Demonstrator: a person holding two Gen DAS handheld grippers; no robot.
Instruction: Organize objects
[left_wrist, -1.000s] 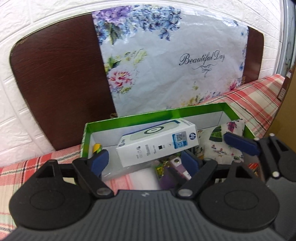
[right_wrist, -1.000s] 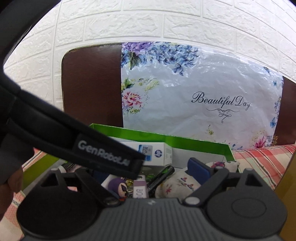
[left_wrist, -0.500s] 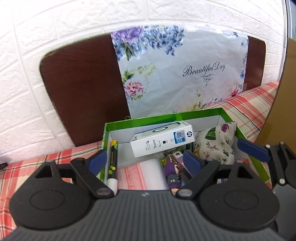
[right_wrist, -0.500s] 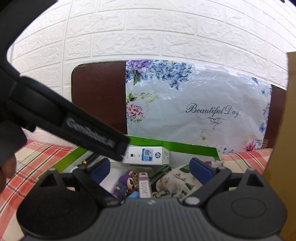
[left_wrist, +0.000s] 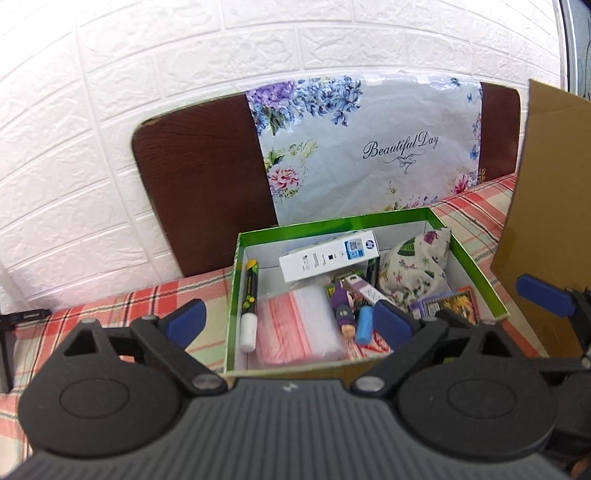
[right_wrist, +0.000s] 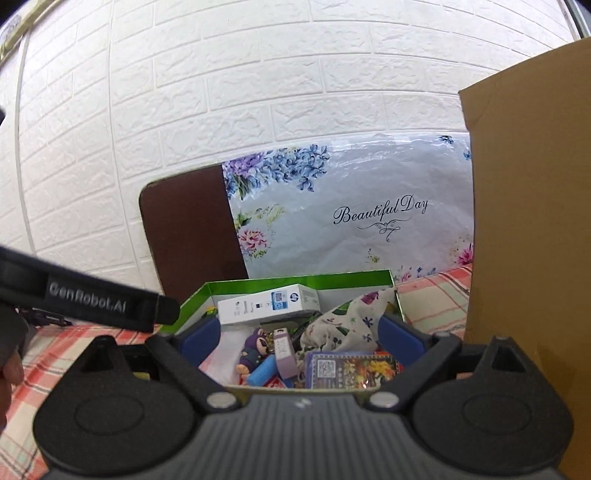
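Left wrist view: my left gripper hangs with its blue pads spread wide and empty above the near edge of the green-rimmed cardboard box on the red plaid cloth. Inside lie a white HP carton, a yellow-and-black marker with a white cap, a clear zip bag, a floral fabric pouch and a purple figurine.

Right wrist view: my right gripper is likewise spread apart, holding nothing, over the same box; a colourful card pack and blue cylinder sit nearest. A brown cardboard sheet stands just right.
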